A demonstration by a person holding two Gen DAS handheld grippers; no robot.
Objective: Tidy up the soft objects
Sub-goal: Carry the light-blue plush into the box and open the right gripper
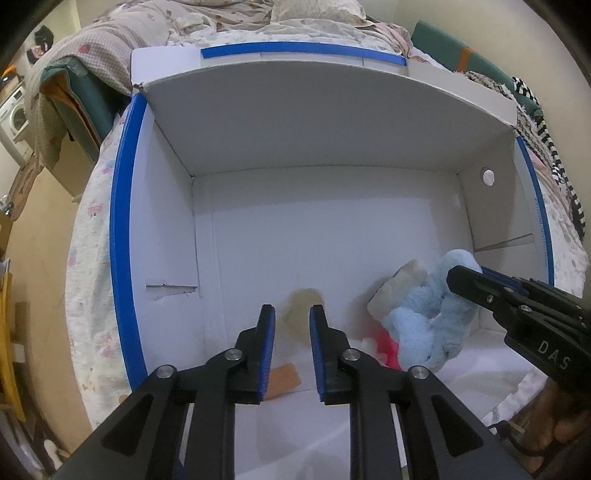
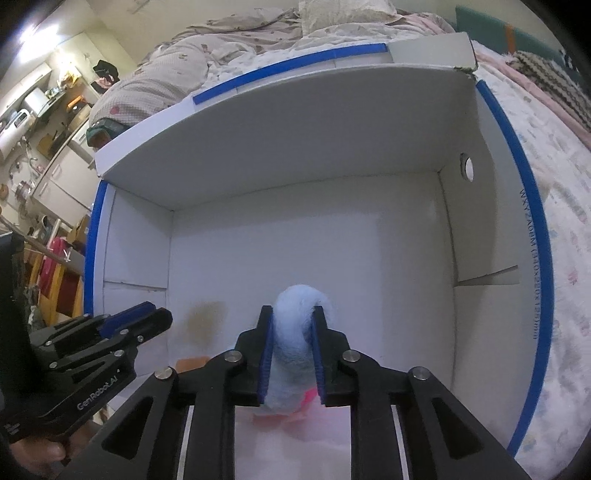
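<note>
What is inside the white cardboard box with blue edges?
A fluffy light-blue plush toy with pink and cream parts, an orange slip and a brown stain on the white cardboard box. The near floor is hidden.

Home bedroom, lived-in, opening onto a kitchen or laundry corner.

We see a bed (image 1: 258, 33) with rumpled floral bedding and a pillow (image 2: 343, 14) at the far side, a washing machine (image 1: 14, 118) far left, and shelves and cabinets (image 2: 55, 177) cluttered with household stuff far left in the right wrist view. We see a white cardboard box (image 1: 332, 122) sitting on the bedsheet.
</note>
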